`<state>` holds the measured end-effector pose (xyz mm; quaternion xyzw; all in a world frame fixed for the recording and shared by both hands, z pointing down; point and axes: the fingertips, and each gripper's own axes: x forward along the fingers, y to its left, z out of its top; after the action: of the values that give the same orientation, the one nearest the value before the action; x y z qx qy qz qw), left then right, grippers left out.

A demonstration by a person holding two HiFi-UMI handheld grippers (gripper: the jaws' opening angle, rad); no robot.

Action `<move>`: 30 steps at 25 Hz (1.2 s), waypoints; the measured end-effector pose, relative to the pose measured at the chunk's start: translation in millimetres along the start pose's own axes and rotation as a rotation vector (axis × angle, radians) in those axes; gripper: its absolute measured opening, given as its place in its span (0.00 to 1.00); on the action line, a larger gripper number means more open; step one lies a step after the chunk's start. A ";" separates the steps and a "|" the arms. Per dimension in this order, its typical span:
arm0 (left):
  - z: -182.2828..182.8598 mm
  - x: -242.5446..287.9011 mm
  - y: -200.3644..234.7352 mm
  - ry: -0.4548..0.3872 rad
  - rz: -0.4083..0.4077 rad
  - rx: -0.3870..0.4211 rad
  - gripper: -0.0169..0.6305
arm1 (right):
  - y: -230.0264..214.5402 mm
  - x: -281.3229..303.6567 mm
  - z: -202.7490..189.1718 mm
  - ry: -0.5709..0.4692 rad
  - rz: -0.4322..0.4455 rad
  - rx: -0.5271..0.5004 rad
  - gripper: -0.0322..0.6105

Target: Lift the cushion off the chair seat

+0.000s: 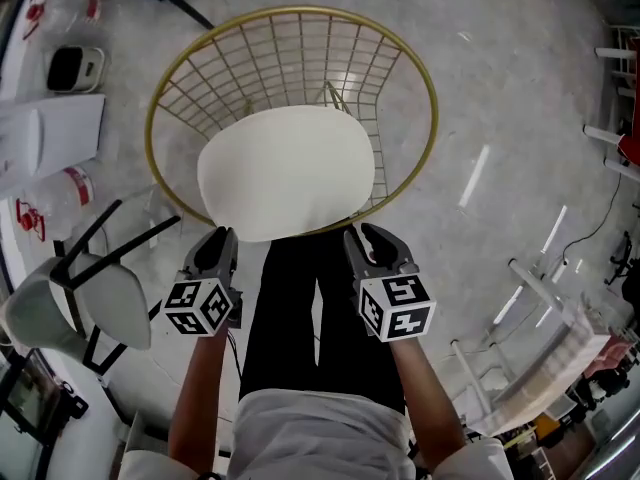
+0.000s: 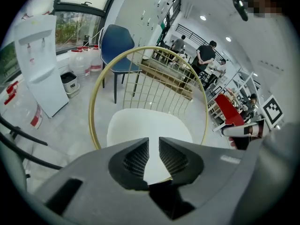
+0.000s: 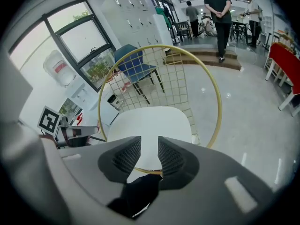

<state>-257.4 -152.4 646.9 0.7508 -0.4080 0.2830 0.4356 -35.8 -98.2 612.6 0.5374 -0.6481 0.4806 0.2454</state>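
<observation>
A white oval cushion [image 1: 285,173] lies on the seat of a gold wire chair [image 1: 148,128], straight in front of me. My left gripper [image 1: 222,236] hovers just short of the cushion's near left edge, apart from it. My right gripper [image 1: 362,236] hovers at the near right edge, also apart. In the left gripper view the cushion [image 2: 150,125] shows beyond the left gripper [image 2: 153,142], whose jaws stand a narrow gap apart with nothing between them. In the right gripper view the right gripper [image 3: 149,142] is open and empty, with the cushion [image 3: 150,121] ahead of it.
A grey chair [image 1: 90,298] with black legs stands close at the left. A white water dispenser [image 1: 50,133] and water jugs are farther left. A blue chair [image 2: 117,43] stands behind the wire chair. White racks [image 1: 560,318] stand at the right; people [image 3: 220,13] stand far back.
</observation>
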 end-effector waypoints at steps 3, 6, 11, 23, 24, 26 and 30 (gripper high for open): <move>-0.3 12.2 16.3 -0.005 0.055 -0.012 0.19 | -7.3 23.7 -7.1 0.019 0.003 0.008 0.25; 1.8 25.4 25.3 -0.014 0.082 -0.021 0.23 | -19.7 40.5 -10.4 0.023 -0.010 0.032 0.26; -0.1 43.5 40.8 -0.027 0.133 -0.048 0.31 | -41.1 63.1 -11.8 0.024 -0.030 0.042 0.29; -1.6 74.4 78.6 0.000 0.263 -0.066 0.55 | -66.7 108.1 -12.8 0.058 -0.049 0.022 0.42; -2.6 77.5 81.6 0.006 0.271 -0.071 0.56 | -68.7 111.7 -13.8 0.063 -0.053 0.021 0.43; -5.0 83.5 85.6 0.016 0.279 -0.086 0.59 | -73.1 118.1 -16.1 0.076 -0.058 0.020 0.46; -5.8 93.7 88.0 0.030 0.289 -0.096 0.61 | -82.5 130.7 -18.9 0.096 -0.071 0.022 0.49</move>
<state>-285.9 -207.0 760.0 0.6581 -0.5184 0.3344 0.4317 -2.0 -138.3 759.2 0.5391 -0.6108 0.5038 0.2871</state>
